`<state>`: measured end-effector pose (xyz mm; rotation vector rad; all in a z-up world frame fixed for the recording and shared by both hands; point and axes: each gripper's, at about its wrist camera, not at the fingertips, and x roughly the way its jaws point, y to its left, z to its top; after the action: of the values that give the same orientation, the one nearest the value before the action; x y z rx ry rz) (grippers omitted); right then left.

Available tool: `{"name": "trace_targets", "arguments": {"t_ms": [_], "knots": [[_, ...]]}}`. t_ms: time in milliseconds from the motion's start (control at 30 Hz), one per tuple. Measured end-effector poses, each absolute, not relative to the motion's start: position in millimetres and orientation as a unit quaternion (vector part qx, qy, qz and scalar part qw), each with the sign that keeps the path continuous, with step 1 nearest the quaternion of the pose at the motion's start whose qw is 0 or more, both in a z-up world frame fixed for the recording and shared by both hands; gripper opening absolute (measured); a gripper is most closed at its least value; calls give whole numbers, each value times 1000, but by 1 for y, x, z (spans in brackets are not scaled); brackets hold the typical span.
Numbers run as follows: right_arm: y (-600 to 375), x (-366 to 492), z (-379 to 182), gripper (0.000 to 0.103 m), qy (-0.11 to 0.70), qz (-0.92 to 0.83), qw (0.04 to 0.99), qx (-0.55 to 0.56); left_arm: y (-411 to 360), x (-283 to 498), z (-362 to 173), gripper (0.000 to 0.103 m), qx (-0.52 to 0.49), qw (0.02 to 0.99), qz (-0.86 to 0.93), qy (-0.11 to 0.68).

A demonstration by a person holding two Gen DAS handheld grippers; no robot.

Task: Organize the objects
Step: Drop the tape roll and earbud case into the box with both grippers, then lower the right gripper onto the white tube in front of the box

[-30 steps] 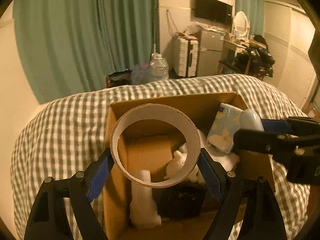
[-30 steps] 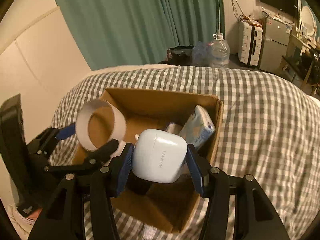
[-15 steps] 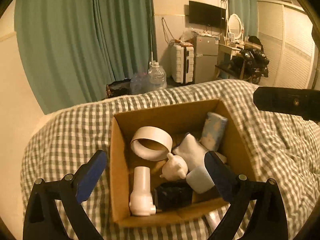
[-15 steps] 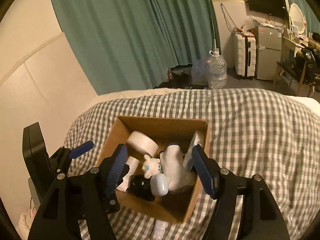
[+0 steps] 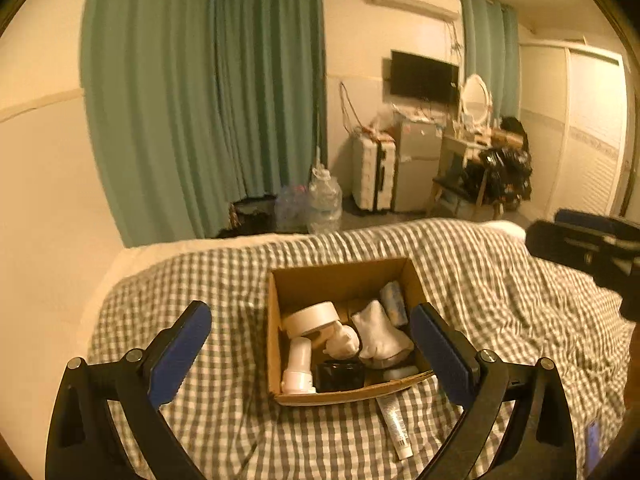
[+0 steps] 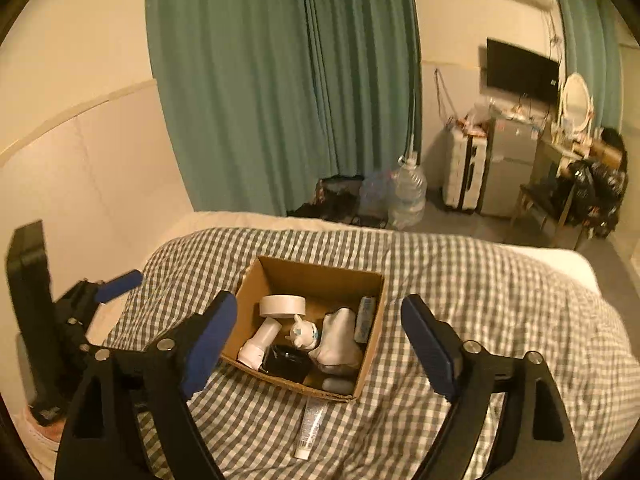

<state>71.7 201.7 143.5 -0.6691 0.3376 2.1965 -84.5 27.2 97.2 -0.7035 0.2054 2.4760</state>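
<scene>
Cardboard box (image 5: 344, 280) on the checked bed (image 5: 500, 300) is being left filled while the left gripper (image 5: 310, 344) and right gripper (image 6: 318, 340), jaws just opened and empty, are being held above; the tube (image 6: 309, 426) beside it is probably being targeted next.

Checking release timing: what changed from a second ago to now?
Both grippers let go. The left gripper dropped the tape roll into the cardboard box; the right gripper dropped the white earbud case there too. Both sets of jaws have just been opening, nothing between them, and both have pulled up and back from the box. Unchanged: box on the checked blanket, tube lying in front of it.
</scene>
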Motion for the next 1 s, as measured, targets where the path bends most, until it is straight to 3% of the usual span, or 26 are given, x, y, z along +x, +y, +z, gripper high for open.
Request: {"name": "trace_targets", "arguments": {"t_ms": [367,1000], "knots": [[142,89,169,93,74,874,410,-248,-17,-53,117,103,-257,246,933,55],[143,69,58,93,102,858,414,-286,-19,-52,17,103,-288,190,937,48]]}}
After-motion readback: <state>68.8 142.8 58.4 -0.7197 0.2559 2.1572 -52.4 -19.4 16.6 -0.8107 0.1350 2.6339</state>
